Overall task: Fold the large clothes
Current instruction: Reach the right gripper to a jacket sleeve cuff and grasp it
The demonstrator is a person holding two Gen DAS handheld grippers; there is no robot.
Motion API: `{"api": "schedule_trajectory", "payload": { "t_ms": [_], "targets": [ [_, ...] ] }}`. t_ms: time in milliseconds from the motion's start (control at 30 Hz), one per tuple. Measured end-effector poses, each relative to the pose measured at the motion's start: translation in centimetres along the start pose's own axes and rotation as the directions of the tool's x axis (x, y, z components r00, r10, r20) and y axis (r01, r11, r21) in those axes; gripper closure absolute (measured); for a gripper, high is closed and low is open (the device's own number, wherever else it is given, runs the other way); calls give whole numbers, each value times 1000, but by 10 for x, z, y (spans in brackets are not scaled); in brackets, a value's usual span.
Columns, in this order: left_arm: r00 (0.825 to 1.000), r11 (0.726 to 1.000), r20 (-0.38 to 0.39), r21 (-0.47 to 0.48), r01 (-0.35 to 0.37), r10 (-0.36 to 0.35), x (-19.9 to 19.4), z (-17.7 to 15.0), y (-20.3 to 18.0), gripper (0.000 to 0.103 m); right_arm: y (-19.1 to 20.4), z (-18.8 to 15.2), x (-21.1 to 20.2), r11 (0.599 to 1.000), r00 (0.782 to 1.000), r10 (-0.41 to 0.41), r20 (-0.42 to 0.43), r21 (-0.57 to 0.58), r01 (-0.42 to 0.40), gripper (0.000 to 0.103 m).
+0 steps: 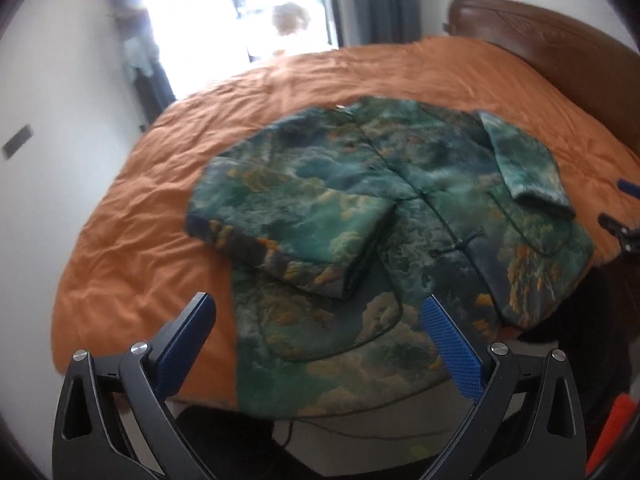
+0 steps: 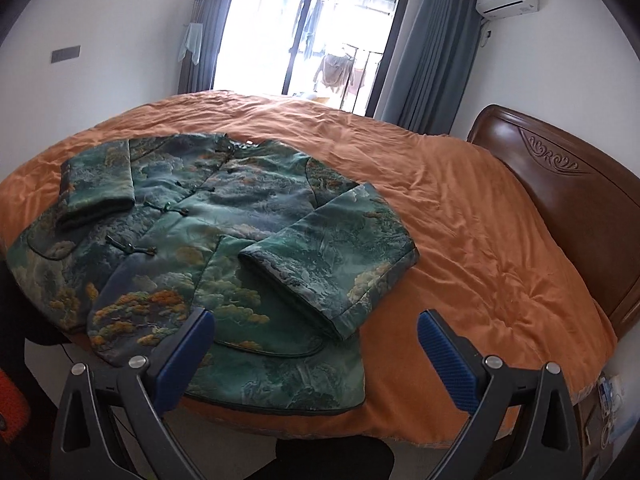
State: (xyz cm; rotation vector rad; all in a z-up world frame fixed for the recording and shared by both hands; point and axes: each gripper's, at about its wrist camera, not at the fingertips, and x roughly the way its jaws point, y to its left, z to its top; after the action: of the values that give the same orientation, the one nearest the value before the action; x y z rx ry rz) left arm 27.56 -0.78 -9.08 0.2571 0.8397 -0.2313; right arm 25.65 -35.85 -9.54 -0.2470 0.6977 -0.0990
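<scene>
We hold left gripper (image 1: 316, 312) and right gripper (image 2: 316, 330) spread wide, gripping nothing | jacket (image 2: 224, 224) flat on bed (image 2: 460, 208), sleeves folded in | hem nearest both, collar-to-hem axis runs away from us.

Both wrist views above bed (image 1: 120, 200), sharing jacket (image 2: 224, 216)

Right hand-held gripper (image 2: 316, 330), jaws spread wide and empty, above the near hem of a green landscape-print jacket (image 2: 208, 216). The jacket lies front-up on an orange bedspread (image 2: 460, 208), both sleeves folded across its body. Behind: wooden headboard (image 2: 568, 184), grey curtains (image 2: 428, 56), window (image 2: 320, 28).
</scene>
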Motion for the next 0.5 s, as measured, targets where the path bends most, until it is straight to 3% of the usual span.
{"api": "schedule_trajectory", "payload": {
  "t_ms": [100, 233, 300, 367, 433, 500],
  "targets": [
    [995, 990, -71, 119, 80, -72, 45, 15, -11, 1, -1, 2, 28, 998, 999, 9, -48, -56, -12, 0],
    [986, 969, -155, 228, 94, -59, 97, 22, -18, 3, 2, 6, 51, 989, 995, 40, -91, -135, -52, 0],
    [975, 959, -217, 263, 106, -49, 119, 20, -18, 24, 1, 8, 64, 982, 991, 52, -120, -172, -72, 0],
    [961, 959, -273, 256, 120, -47, 136, 20, -14, 35, 1, 10, 77, 974, 986, 63, -152, -205, -94, 0],
    [956, 963, -284, 230, 142, -74, 141, 22, -8, 42, 2, 12, 91, 964, 982, 72, -177, -241, -115, 0],
    [954, 965, -284, 208, 161, -98, 140, 22, -4, 62, 4, 14, 106, 955, 976, 83, -200, -264, -135, 0]
  ]
}}
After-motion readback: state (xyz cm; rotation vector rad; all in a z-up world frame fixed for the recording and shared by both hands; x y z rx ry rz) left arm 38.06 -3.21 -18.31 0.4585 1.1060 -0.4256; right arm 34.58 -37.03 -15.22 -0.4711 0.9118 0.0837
